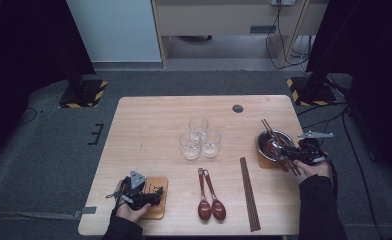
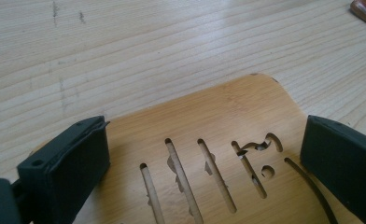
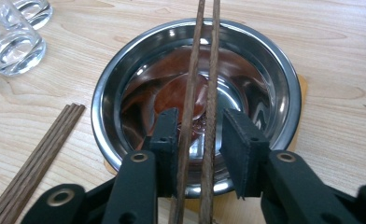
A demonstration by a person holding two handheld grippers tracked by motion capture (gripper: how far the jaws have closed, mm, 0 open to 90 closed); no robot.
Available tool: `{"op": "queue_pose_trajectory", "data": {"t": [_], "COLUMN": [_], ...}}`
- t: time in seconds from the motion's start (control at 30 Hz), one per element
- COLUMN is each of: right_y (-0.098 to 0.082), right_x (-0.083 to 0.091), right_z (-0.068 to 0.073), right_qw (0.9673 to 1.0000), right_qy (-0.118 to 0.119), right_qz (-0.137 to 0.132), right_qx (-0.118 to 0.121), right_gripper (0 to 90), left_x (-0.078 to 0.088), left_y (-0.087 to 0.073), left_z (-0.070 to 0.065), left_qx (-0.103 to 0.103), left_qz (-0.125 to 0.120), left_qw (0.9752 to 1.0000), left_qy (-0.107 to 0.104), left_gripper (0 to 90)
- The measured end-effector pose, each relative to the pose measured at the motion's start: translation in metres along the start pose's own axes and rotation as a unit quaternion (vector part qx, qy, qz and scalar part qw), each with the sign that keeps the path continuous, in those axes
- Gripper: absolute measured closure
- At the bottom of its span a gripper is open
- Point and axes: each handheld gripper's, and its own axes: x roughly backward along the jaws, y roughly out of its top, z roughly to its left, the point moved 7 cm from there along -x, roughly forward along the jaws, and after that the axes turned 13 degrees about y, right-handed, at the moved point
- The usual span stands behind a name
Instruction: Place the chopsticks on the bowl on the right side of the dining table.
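Observation:
A steel bowl stands on a wooden coaster at the table's right side, with a red-brown spoon lying inside it. Two dark chopsticks lie across the bowl. My right gripper reaches over the bowl's near rim with both sticks between its jaws. A gap shows beside the right pad, so it is open. My right gripper comes in from the right edge. My left gripper stands open low over a slotted wooden coaster, jaws wide apart, at the front left.
Three clear glasses cluster at the table's middle. Two red-brown spoons lie at the front centre. More dark chopsticks lie lengthwise to their right, seen again as chopsticks left of the bowl. Black stands flank the far corners.

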Motion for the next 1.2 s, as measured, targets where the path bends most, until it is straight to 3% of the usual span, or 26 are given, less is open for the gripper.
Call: {"op": "queue_pose_trajectory", "data": {"t": [0.3, 0.57, 0.93, 1.03, 1.2], "right_y": [-0.0040, -0.0042, -0.0043, -0.0045, -0.0051], "right_x": [-0.0002, 0.0018, 0.0000, -0.0002, -0.0005], "right_z": [-0.0048, -0.0099, -0.0060, -0.0056, -0.0058], "right_qw": [0.9999, 1.0000, 0.9998, 0.9998, 0.9999], "right_qy": [-0.001, 0.000, 0.012, 0.014, 0.014], "right_qz": [0.007, 0.004, 0.009, 0.009, 0.008], "right_qx": [-0.009, -0.007, 0.016, 0.013, 0.004], "right_gripper": [76.4, 77.9, 78.0, 77.4, 68.9], "left_x": [0.0000, 0.0000, 0.0000, 0.0000, 0.0000], "left_y": [0.0000, 0.0000, 0.0000, 0.0000, 0.0000], "left_z": [0.0000, 0.0000, 0.0000, 0.0000, 0.0000], "left_qx": [0.000, 0.000, 0.000, 0.000, 0.000], "left_qz": [0.000, 0.000, 0.000, 0.000, 0.000], "left_qw": [1.0000, 1.0000, 1.0000, 1.0000, 1.0000], "left_qy": [0.000, 0.000, 0.000, 0.000, 0.000], "left_gripper": [0.5, 0.5, 0.5, 0.5, 0.5]}}
